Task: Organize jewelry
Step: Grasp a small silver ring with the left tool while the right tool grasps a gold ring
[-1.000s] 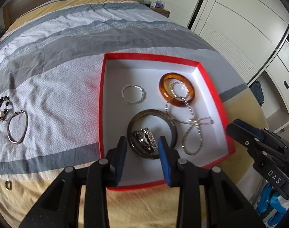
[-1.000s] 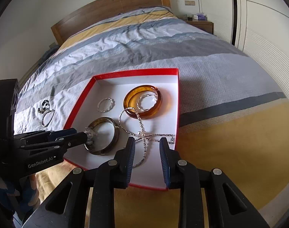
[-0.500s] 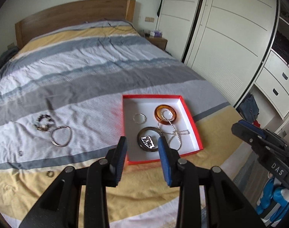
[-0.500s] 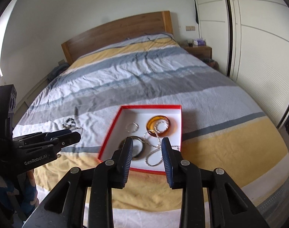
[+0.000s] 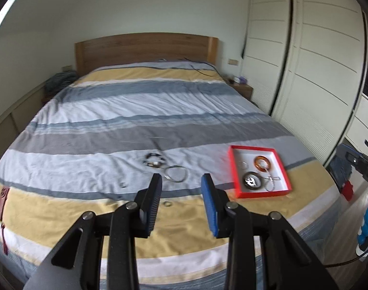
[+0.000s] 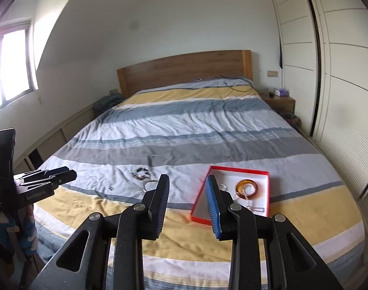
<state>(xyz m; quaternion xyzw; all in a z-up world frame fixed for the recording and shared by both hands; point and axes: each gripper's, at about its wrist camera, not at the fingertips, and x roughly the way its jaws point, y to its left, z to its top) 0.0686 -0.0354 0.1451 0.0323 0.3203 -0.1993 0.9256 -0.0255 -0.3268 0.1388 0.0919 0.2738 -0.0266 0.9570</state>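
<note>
A red box (image 5: 233, 169) with a white inside lies near the right foot corner of the striped bed. In it are an amber bangle (image 5: 261, 162), a dark bangle (image 5: 251, 180), a silver chain (image 5: 270, 181) and a thin silver ring bracelet (image 5: 243, 165). Loose on the cover to its left lie a beaded bracelet (image 5: 153, 160), a silver bangle (image 5: 176, 174) and two small rings (image 5: 123, 184) (image 5: 167, 203). My left gripper (image 5: 181, 186) hangs open and empty, high above the foot of the bed. My right gripper (image 6: 187, 188) is also open and empty, with the box (image 6: 239, 169) just right of its fingers.
White wardrobe doors (image 5: 316, 84) run along the right side of the bed, a wooden headboard (image 5: 145, 48) stands at the far end, and a bedside table (image 6: 279, 101) sits beside it. A dark red strap (image 5: 2, 200) hangs over the bed's left edge. A black cable (image 6: 237, 83) lies near the headboard.
Both grippers have pulled back and risen away from the box, which now looks small. The left view has swung left, so the loose jewelry lies ahead of its fingers.
</note>
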